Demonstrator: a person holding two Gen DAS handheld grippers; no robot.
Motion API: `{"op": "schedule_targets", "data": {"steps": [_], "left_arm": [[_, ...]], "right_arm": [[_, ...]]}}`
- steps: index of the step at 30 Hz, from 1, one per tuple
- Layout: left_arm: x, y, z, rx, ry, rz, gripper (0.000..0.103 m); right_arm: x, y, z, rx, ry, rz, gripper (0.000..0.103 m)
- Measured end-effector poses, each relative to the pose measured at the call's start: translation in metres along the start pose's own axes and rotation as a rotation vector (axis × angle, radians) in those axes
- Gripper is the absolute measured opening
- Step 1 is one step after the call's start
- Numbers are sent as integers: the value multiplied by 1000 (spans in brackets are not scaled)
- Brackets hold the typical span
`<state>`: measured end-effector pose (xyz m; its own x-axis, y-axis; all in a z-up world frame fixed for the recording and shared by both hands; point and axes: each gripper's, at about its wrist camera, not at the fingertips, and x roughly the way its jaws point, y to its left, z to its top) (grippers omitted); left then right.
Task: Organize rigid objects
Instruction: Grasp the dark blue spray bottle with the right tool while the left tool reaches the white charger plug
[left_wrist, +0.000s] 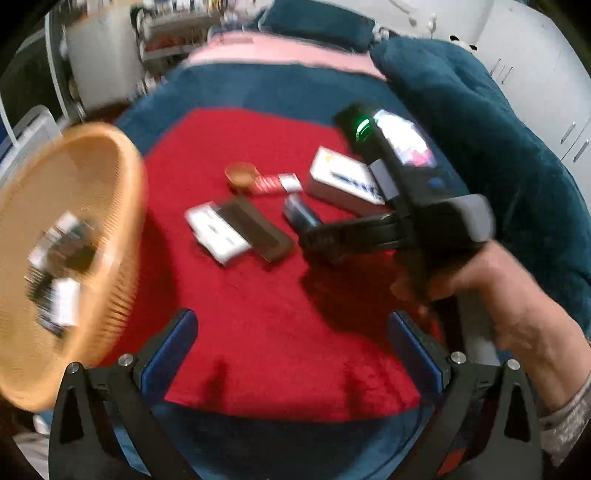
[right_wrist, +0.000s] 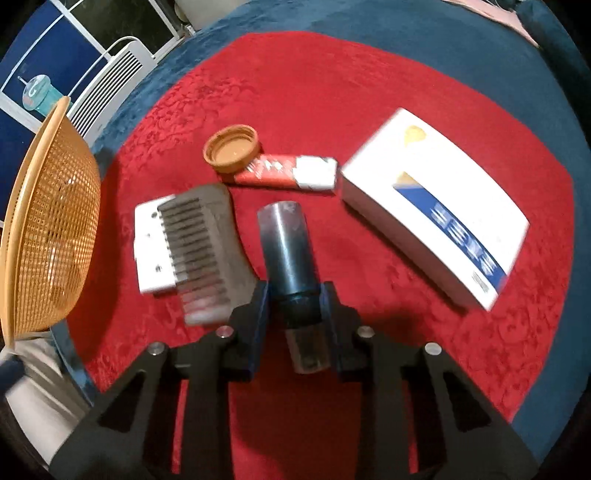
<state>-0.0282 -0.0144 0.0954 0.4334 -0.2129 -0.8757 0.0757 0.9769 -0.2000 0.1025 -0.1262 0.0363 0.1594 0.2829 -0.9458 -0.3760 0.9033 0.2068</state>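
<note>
My right gripper (right_wrist: 294, 301) is shut on a dark blue tube (right_wrist: 288, 243) and holds it over the red cloth (right_wrist: 332, 92). It also shows in the left wrist view (left_wrist: 314, 236). My left gripper (left_wrist: 291, 350) is open and empty above the cloth's near edge. On the cloth lie a brown comb (right_wrist: 207, 251) over a small white box (right_wrist: 149, 247), an orange lid (right_wrist: 231, 153), a red and white packet (right_wrist: 288, 173) and a large white and blue box (right_wrist: 436, 206). An orange mesh basket (left_wrist: 62, 258) at the left holds several small items.
The red cloth lies on a teal blanket (left_wrist: 480, 129). A pink pillow (left_wrist: 277, 48) lies at the far end. A white radiator (right_wrist: 107, 85) and a blue panel with a cup (right_wrist: 38, 94) stand beyond the basket. White cabinets (left_wrist: 535, 55) stand at the right.
</note>
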Motion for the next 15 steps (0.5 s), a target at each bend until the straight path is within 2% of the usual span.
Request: {"op": "schedule_targets", "data": {"steps": [3,6,10,12,13,15], "left_arm": [[34,7,1,-67,61,23,102],[60,18,6,-132,82,76,102],[75,33,17,-191,55,153,102],[75,38,23,-208,28,218,101],[76,43,25,-225,24,260,101],[80,49,29,-249,35,289,95]], "right_arm": [[-10,-27,-19,62,11,17,28],[-20,-54,-40,130,18,58,29],[-24,-67,-56,139,24,64,28],[-25,-70,-62,136,20,62,28],[-25,-71,-64,136,15,58,29],[-27,-72,-66,137,11,58,31]]}}
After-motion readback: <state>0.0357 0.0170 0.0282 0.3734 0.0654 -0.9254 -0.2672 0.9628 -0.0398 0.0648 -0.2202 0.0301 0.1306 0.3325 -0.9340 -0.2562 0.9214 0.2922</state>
